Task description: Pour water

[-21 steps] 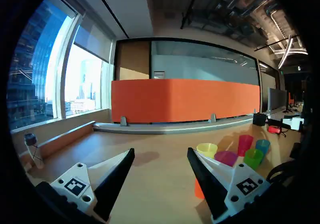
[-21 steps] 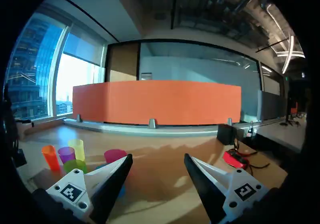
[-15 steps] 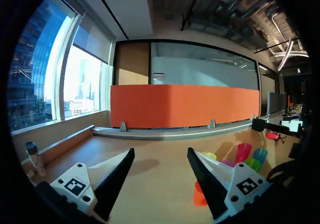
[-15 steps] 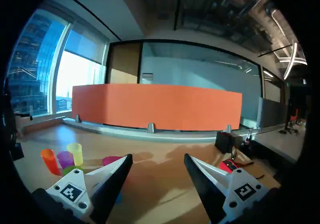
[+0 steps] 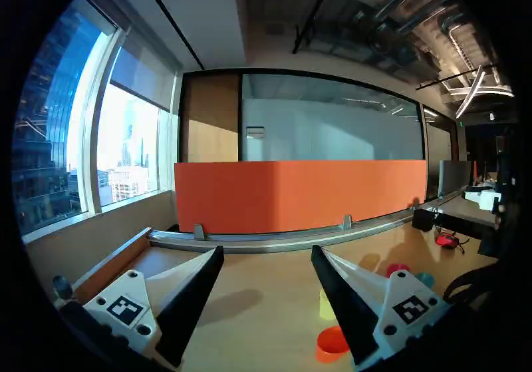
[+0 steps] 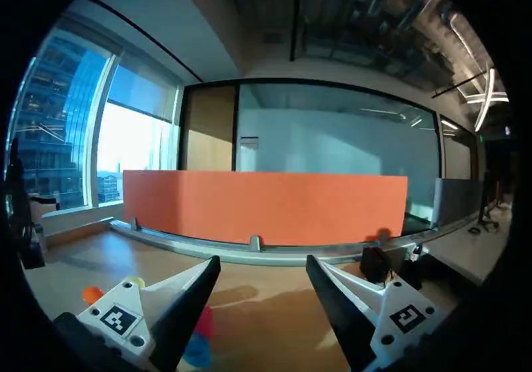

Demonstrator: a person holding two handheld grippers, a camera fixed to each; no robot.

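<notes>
My left gripper (image 5: 266,248) is open and holds nothing, above a wooden table (image 5: 266,319). Low on its right are several coloured plastic cups: an orange cup (image 5: 330,343), a yellow cup (image 5: 324,305), a pink cup (image 5: 397,269) and a blue cup (image 5: 425,279), partly hidden by the right finger. My right gripper (image 6: 262,259) is open too, with nothing between its fingers. Its left finger hides most of the same group: the orange cup (image 6: 92,295), the yellow cup (image 6: 135,282), the pink cup (image 6: 205,321) and the blue cup (image 6: 196,354). I cannot tell whether any cup holds water.
An orange partition (image 5: 299,195) runs along the table's far edge on a metal rail (image 5: 279,239). A black box (image 6: 376,264) with cables stands at the right, and a red object (image 5: 444,240) lies beside it. Large windows (image 5: 73,146) fill the left wall.
Both cameras have tilted upward, so the cups have dropped lower in each view and now sit more behind the fingers. Both grippers stay open.
</notes>
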